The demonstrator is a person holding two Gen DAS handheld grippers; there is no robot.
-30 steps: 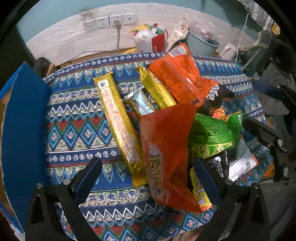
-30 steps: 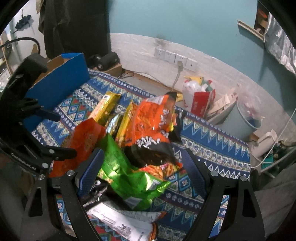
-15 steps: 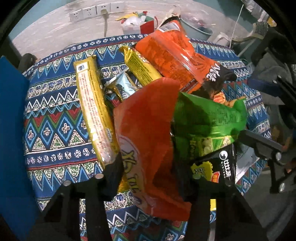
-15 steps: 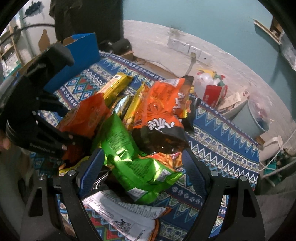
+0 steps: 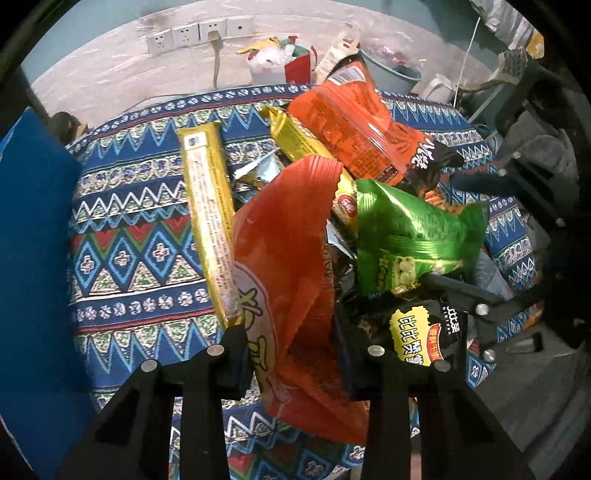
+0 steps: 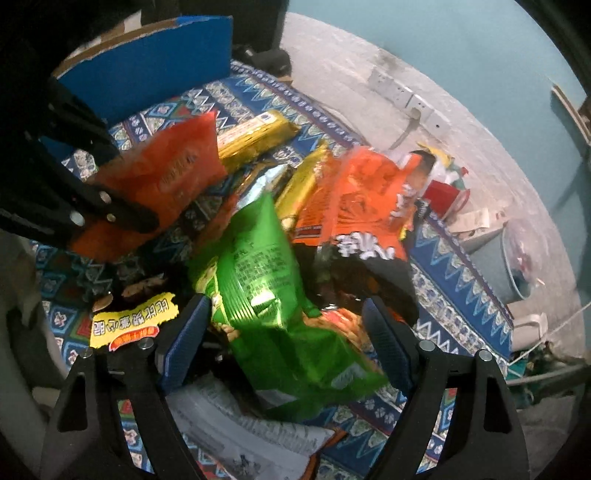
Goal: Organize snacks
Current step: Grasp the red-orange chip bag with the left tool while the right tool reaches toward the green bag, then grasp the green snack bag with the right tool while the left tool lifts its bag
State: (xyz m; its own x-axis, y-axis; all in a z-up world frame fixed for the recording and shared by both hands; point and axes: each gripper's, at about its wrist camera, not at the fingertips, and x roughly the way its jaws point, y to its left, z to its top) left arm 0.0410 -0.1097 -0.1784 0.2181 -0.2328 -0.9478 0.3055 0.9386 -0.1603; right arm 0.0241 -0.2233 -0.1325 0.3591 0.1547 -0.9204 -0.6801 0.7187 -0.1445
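Behind the patterned tablecloth (image 5: 129, 236) a pale wall carried a row of sockets (image 5: 195, 31) at 12 o'clock in the left wrist view. At 9 o'clock stood the blue cardboard box (image 5: 33, 258), likely the place meant for sorted packets.

Moving rightward, the long gold bar (image 5: 208, 229) lay flat on the cloth, untouched. Our left gripper (image 5: 291, 354) had its fingers clamped on the red-orange packet (image 5: 288, 258), pinching its lower part so the rest stood up free of the heap; we judged this a lift toward the box.

Further right, our right gripper (image 6: 284, 332) held its fingers apart on either side of the green packet (image 6: 266, 288), which lay on top of the pile and was easiest to reach. At 1 o'clock the big orange bag (image 6: 362, 199) overlapped a dark packet, and a black-and-yellow packet (image 6: 133, 323) sat at 9 o'clock, crowding the left finger's path. A white leaflet (image 6: 240, 435) lay beneath.
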